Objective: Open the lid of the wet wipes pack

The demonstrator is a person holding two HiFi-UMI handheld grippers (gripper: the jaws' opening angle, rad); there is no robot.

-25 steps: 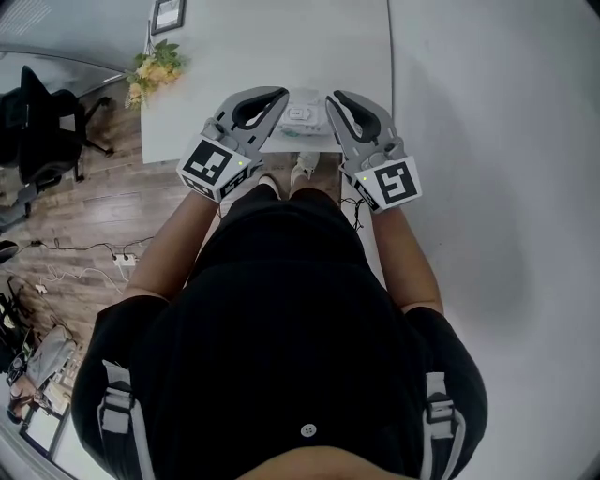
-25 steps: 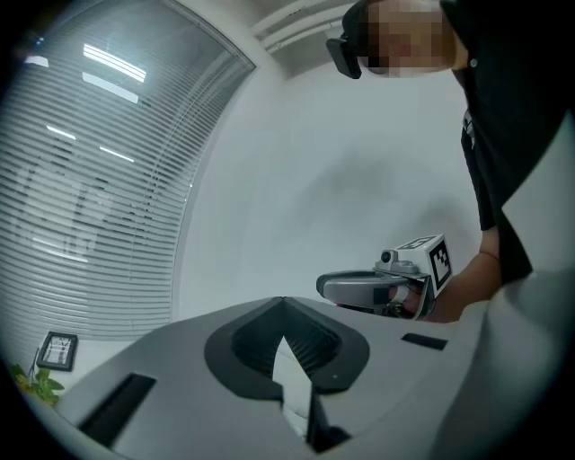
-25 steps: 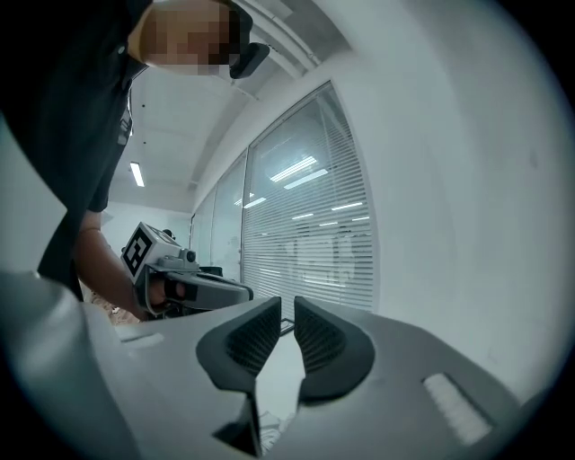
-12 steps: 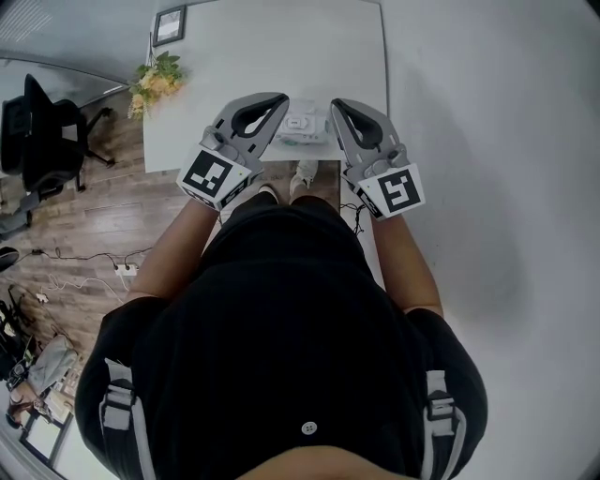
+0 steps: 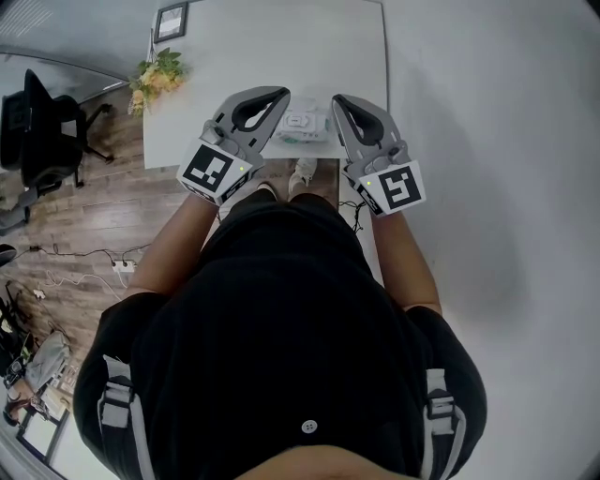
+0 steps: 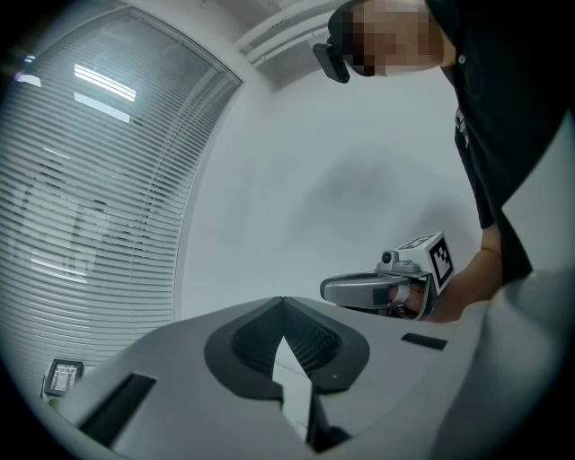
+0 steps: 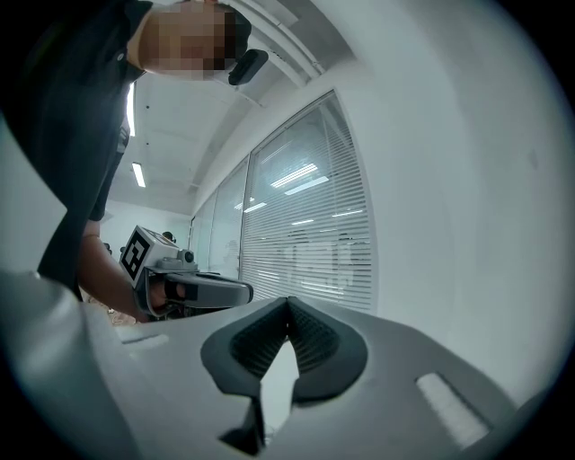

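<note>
Hovering nearest, the grey plastic left gripper (image 5: 278, 95) and its matching right gripper (image 5: 338, 99) are pointing level, each with jaws pressed together on nothing. Between them, the white rectangular wet wipes pack (image 5: 305, 125) is lying by the white table's (image 5: 281, 47) near edge.

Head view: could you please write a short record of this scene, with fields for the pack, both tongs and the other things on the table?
surface: white table
pack: wet wipes pack, lying flat near the table's front edge
lid: lid seems closed; too small to be sure
left tongs: left tongs shut, empty, at the pack's left side
right tongs: right tongs shut, empty, at the pack's right side
contact with pack: cannot tell
other things: flowers at the table's left edge; framed picture at its far left corner
</note>
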